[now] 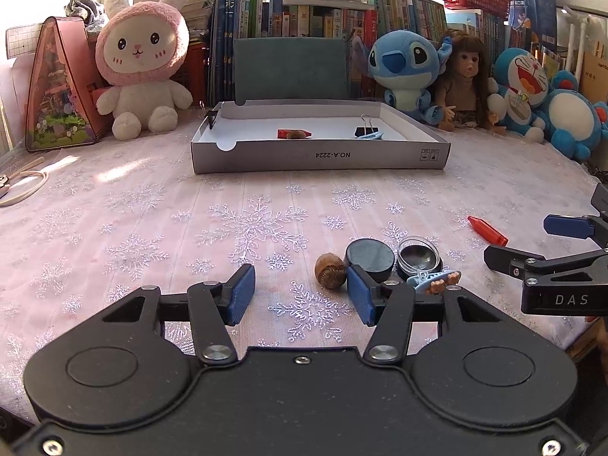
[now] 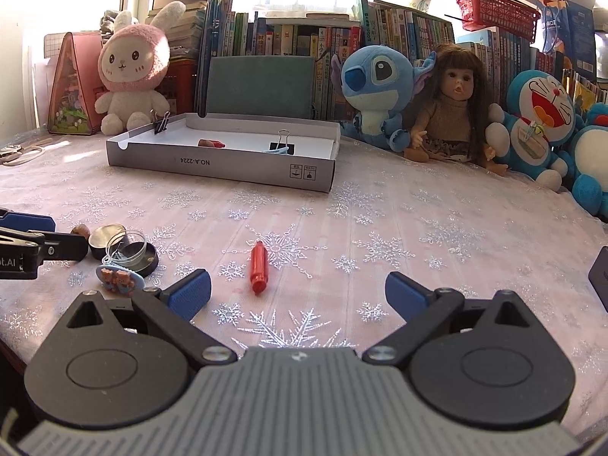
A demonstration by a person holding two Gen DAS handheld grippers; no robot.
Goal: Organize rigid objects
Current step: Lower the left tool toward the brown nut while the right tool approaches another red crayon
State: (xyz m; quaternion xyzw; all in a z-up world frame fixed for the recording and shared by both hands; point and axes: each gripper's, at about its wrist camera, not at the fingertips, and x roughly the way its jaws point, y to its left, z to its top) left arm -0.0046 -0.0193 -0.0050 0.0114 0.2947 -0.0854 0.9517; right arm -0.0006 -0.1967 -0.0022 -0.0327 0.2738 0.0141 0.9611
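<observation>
A shallow grey cardboard box (image 1: 319,157) (image 2: 212,169) stands mid-table. It holds a red crayon, a brown nut, a blue clip and black binder clips. My left gripper (image 1: 300,294) is open and empty. Just ahead of its right finger lie a brown walnut (image 1: 330,270), a black round lid (image 1: 369,258), an open round tin (image 1: 419,259) and a blue bear hair clip (image 1: 433,280). My right gripper (image 2: 298,294) is open and empty. A red crayon (image 2: 259,271) lies just ahead of it, left of centre; it also shows in the left wrist view (image 1: 487,231).
Plush toys, a doll (image 2: 452,110) and rows of books line the far edge. A pink triangular case (image 1: 57,87) stands at the far left. A white cord (image 1: 26,186) lies at the left edge. The table has a snowflake cloth.
</observation>
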